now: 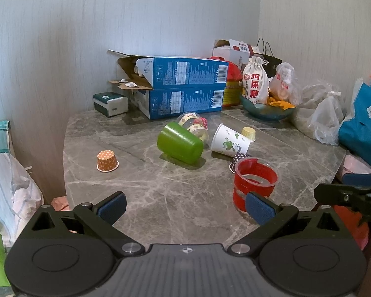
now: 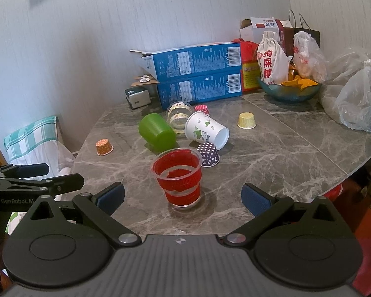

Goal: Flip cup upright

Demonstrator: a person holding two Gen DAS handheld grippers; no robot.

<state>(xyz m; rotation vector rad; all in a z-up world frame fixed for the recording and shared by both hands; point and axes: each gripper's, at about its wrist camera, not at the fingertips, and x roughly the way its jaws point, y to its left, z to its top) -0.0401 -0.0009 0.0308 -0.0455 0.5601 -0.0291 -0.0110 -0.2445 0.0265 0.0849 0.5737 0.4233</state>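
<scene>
A red clear plastic cup point(image 2: 179, 179) stands upright near the table's front edge, also in the left wrist view point(image 1: 254, 180). My right gripper point(image 2: 183, 198) is open, its pads on either side of the cup and apart from it. My left gripper point(image 1: 185, 206) is open and empty, left of the red cup. A green cup point(image 1: 179, 144) point(image 2: 157, 132), a white leaf-print paper cup point(image 1: 230, 142) point(image 2: 206, 131) and a clear cup point(image 1: 193, 123) point(image 2: 179, 117) lie on their sides mid-table.
Small upside-down cupcake liners: orange point(image 1: 107, 160), purple point(image 2: 208, 154), yellow point(image 2: 246, 120), red point(image 2: 201, 109). Two stacked blue boxes point(image 1: 183, 91), a bowl point(image 2: 288, 91), plastic bags point(image 2: 356, 101) and a blue bag point(image 1: 363, 123) stand at the back and right. The marble table point(image 1: 160, 193) ends at left.
</scene>
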